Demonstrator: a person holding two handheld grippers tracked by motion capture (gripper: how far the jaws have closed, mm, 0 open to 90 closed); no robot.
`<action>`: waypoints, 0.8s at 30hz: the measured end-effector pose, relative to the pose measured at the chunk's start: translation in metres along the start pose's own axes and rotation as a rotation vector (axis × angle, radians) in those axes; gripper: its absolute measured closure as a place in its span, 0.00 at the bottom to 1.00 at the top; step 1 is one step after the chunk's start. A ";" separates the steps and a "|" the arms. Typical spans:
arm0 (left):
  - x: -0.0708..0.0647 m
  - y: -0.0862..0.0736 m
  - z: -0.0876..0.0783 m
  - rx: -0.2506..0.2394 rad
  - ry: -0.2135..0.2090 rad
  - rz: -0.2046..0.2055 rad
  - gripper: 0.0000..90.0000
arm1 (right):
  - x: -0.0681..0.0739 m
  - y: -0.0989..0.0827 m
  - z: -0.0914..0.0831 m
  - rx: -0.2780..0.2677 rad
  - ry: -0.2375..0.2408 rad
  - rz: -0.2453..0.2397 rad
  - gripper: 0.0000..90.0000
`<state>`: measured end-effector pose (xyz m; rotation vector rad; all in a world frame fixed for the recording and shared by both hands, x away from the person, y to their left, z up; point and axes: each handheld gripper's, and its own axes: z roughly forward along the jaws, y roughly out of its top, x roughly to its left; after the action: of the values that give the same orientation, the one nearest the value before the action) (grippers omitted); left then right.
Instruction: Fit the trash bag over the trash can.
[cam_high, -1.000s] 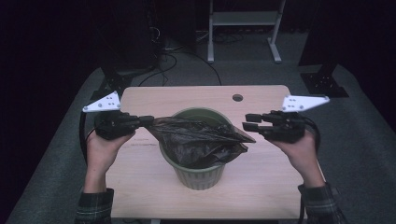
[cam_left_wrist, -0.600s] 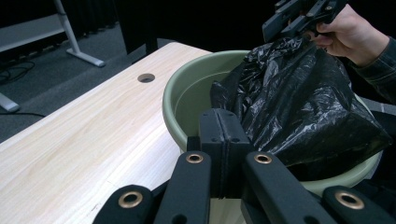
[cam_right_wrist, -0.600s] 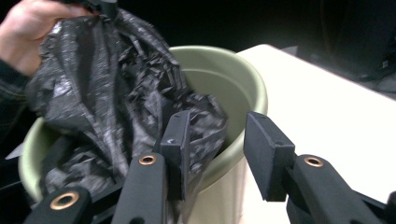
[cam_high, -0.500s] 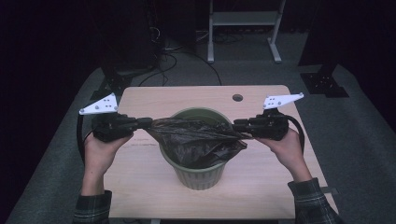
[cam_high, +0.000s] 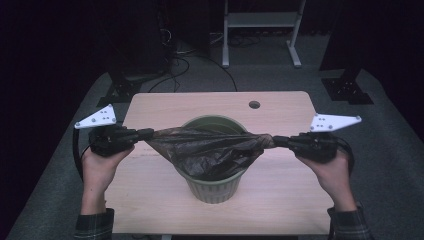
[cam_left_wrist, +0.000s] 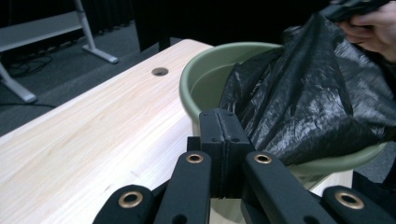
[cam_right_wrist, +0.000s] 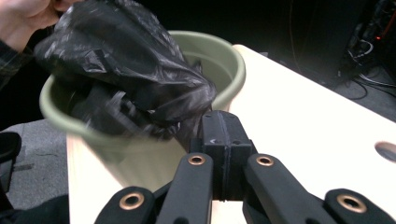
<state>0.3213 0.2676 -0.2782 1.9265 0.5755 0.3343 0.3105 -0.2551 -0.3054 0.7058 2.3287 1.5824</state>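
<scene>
A green bin (cam_high: 215, 182) stood in the middle of the wooden surface (cam_high: 150, 200). A black bag (cam_high: 210, 150) hung partly inside the bin, and its top stretched across the rim. My left gripper (cam_high: 150, 133), left of the bin, pinched one end of the bag tight. My right gripper (cam_high: 276, 142), right of the bin, had just been closing its fingers, and they were clamped on the other end.

Dim room, black backdrop. Light wood bench (cam_high: 165, 105) with a round cable hole (cam_high: 254, 105) near its far edge. Grey carpet floor (cam_high: 395, 150) around it. Behind: white metal rack legs (cam_high: 260, 30), loose cables (cam_high: 185, 55) on the floor, dark stand bases (cam_high: 345, 90) at both sides.
</scene>
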 end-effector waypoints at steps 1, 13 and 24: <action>0.000 -0.002 0.000 0.002 0.006 0.001 1.00 | 0.003 -0.005 -0.005 -0.001 0.003 0.003 1.00; -0.002 -0.002 0.001 -0.014 0.039 -0.008 0.69 | 0.014 -0.035 -0.031 -0.003 -0.020 0.009 1.00; -0.005 0.048 0.060 0.049 -0.097 0.078 0.52 | 0.014 -0.031 -0.025 -0.017 -0.010 -0.012 1.00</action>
<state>0.3576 0.2020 -0.2594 2.0045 0.4498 0.2769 0.2791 -0.2770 -0.3228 0.6932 2.3052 1.5884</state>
